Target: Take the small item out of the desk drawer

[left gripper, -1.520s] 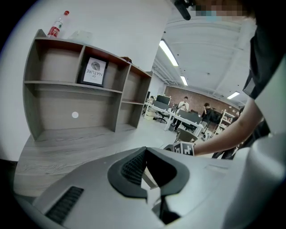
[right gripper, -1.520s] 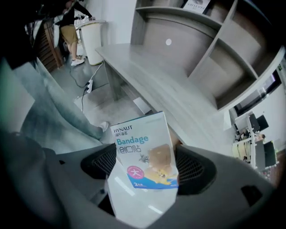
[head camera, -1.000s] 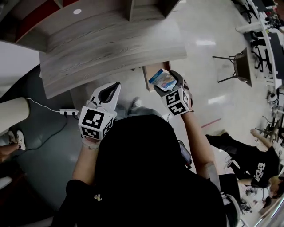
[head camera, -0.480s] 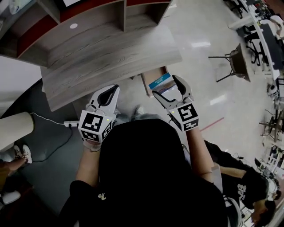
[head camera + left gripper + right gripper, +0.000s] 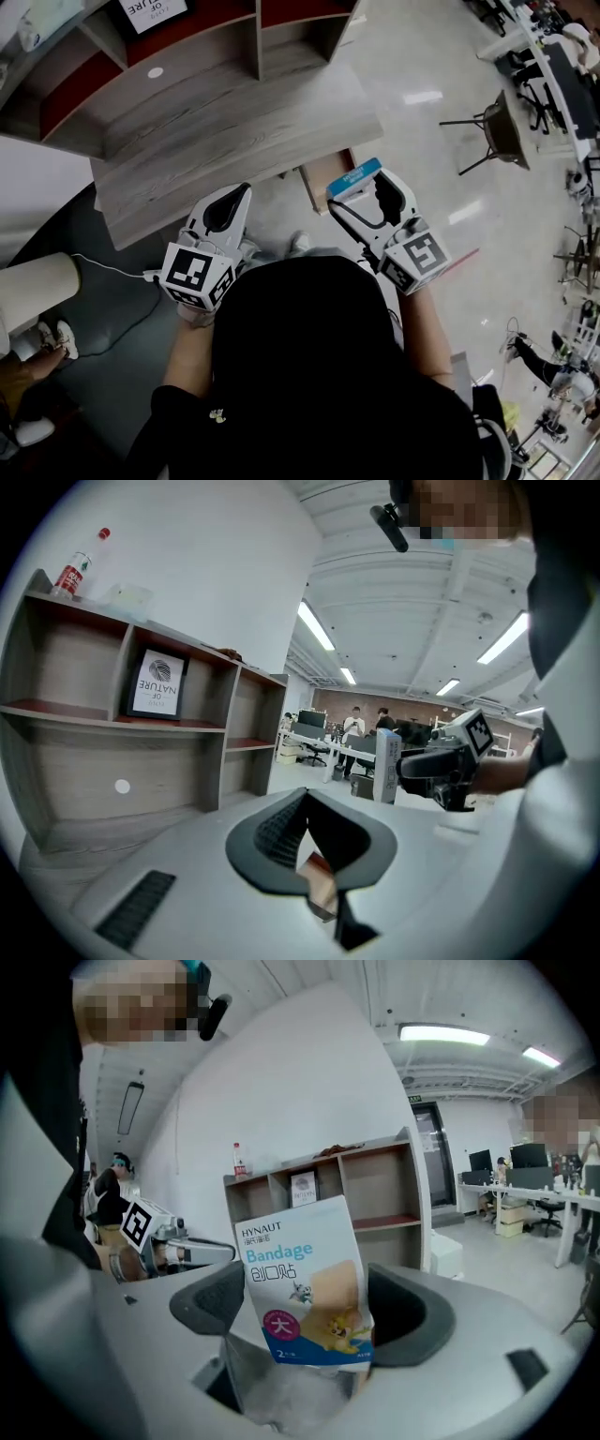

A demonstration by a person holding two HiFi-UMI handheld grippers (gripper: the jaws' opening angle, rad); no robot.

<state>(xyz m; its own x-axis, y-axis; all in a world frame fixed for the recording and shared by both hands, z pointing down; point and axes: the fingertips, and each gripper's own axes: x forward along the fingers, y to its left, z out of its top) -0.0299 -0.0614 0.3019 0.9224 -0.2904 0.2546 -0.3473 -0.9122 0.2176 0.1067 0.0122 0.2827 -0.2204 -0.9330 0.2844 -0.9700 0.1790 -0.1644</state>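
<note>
A small white and blue bandage box [image 5: 354, 177] [image 5: 302, 1281] stands upright between the jaws of my right gripper [image 5: 362, 193] [image 5: 305, 1340], which is shut on it. The box is in the air, just right of the open wooden drawer [image 5: 322, 178] under the grey desk's [image 5: 225, 122] front edge. My left gripper [image 5: 225, 208] [image 5: 314, 855] hangs left of the drawer, below the desk edge, with its jaws together and nothing in them. In the left gripper view the right gripper [image 5: 441, 761] with the box [image 5: 385, 772] shows off to the right.
A shelf unit with a framed sign [image 5: 155, 9] [image 5: 157, 683] stands at the desk's back, with a bottle [image 5: 80, 566] on top. A chair [image 5: 497, 131] is on the shiny floor at right. A white cable [image 5: 112, 272] and another person's legs [image 5: 28, 291] are at left.
The right gripper has turned the box from lying flat to upright and shifted a little right, away from the drawer. The left gripper has hardly moved.
</note>
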